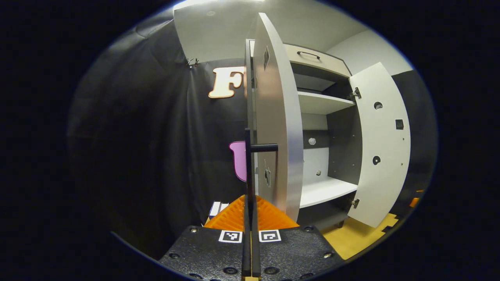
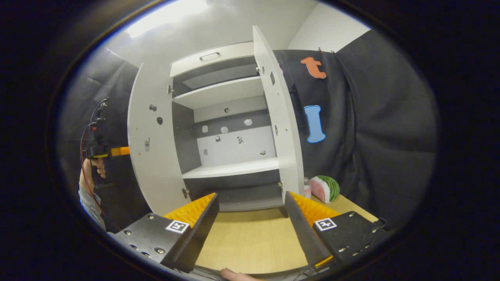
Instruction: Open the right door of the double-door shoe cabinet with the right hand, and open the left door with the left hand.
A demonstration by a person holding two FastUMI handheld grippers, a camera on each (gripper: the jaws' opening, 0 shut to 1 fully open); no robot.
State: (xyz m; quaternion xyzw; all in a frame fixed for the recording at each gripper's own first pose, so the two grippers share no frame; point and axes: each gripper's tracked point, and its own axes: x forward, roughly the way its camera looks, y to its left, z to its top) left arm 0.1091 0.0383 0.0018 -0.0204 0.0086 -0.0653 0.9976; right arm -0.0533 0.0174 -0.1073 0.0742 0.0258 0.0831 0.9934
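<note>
The white shoe cabinet (image 2: pixel 230 168) stands with both doors swung open, showing bare shelves. In the left gripper view the left door (image 1: pixel 279 128) is seen nearly edge-on, and my left gripper (image 1: pixel 250 203) is shut on its black vertical handle (image 1: pixel 247 164). The right door (image 1: pixel 384 144) hangs open beyond it. In the right gripper view my right gripper (image 2: pixel 250 220) is open and holds nothing, low in front of the cabinet and apart from the right door (image 2: pixel 279 117). The left gripper (image 2: pixel 103 150), held by a hand (image 2: pixel 90 171), sits behind the left door (image 2: pixel 152 148).
A drawer with a dark handle (image 2: pixel 209 56) tops the cabinet. A watermelon slice toy (image 2: pixel 327 188) lies on the wooden surface (image 2: pixel 250 238) right of the right door. Small boxes (image 1: pixel 216 208) sit low by the black cloth wall.
</note>
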